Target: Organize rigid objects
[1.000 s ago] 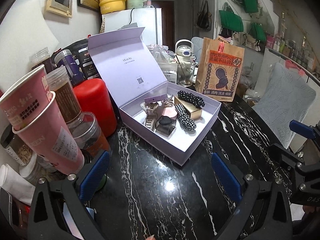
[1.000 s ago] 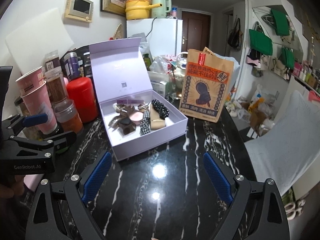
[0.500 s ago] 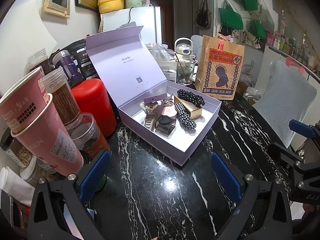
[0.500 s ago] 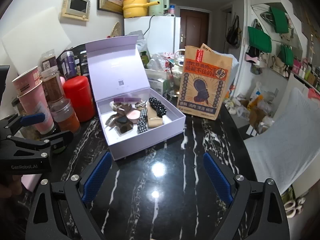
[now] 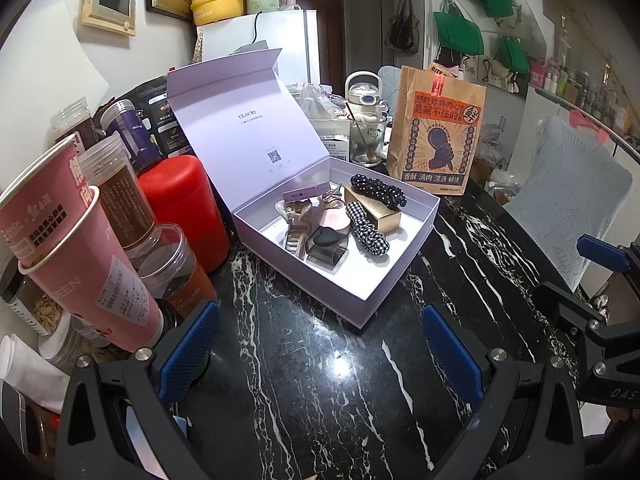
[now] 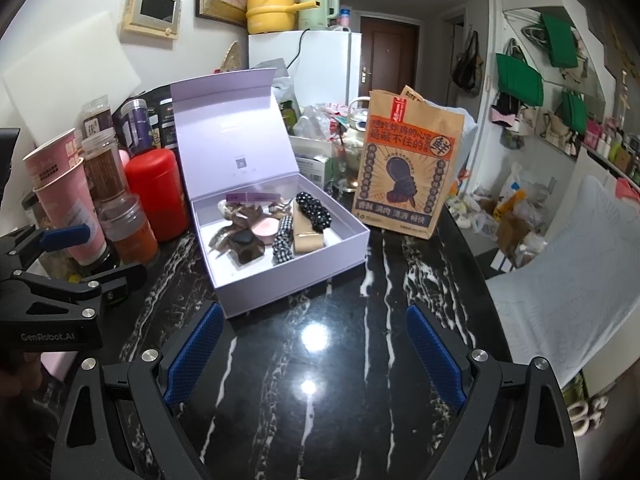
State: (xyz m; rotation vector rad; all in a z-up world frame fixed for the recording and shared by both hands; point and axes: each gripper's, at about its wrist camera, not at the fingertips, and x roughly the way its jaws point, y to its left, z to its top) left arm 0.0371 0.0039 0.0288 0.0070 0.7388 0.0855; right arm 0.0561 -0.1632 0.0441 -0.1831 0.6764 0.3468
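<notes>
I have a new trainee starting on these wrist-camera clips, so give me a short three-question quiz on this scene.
1. True or false: the lid of the lilac gift box stands open.
2. Multiple choice: what stands just right of the box in the right wrist view? A) a paper bag B) a laptop C) a kettle on a stove
3. Fill in: the jaws of the right gripper are ____, with only bare black marble table between them.

Key:
1. True. The lid leans back, and hair clips and a checked scrunchie show inside.
2. A.
3. Open. The left gripper is open too, and neither holds anything.
</notes>
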